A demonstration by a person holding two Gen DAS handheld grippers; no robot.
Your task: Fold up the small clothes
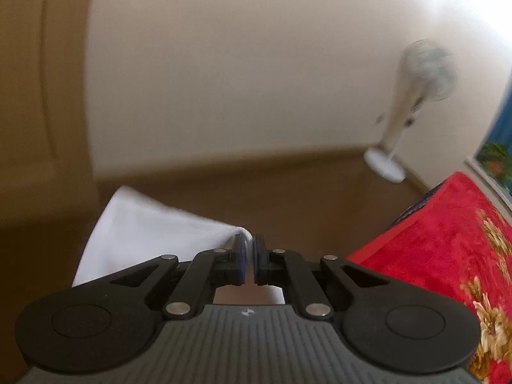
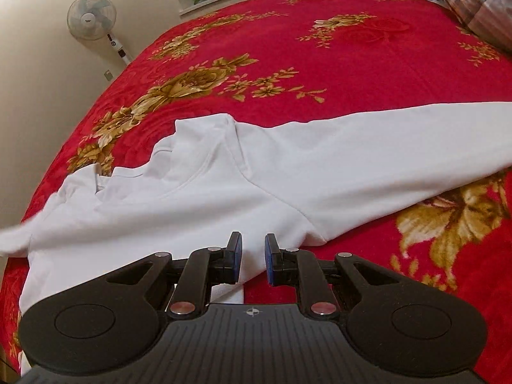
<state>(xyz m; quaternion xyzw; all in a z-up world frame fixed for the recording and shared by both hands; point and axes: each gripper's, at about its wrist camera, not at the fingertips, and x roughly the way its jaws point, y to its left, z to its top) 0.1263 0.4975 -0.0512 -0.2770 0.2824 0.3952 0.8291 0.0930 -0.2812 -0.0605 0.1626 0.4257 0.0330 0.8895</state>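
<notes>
White shirt [image 2: 224,192] on red blanket [image 2: 320,64]; left claw [image 1: 250,252] pinches its corner, right claw [image 2: 252,256] parted, empty.

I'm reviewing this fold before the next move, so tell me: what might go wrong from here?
1. The left gripper pinches only a small tip of the white shirt, lifted off the red blanket; that thin bite may slip out.
2. The right gripper is open over the shirt's lower edge, so nothing pins the cloth; a pull from the left could drag the whole shirt and wrinkle it.
</notes>
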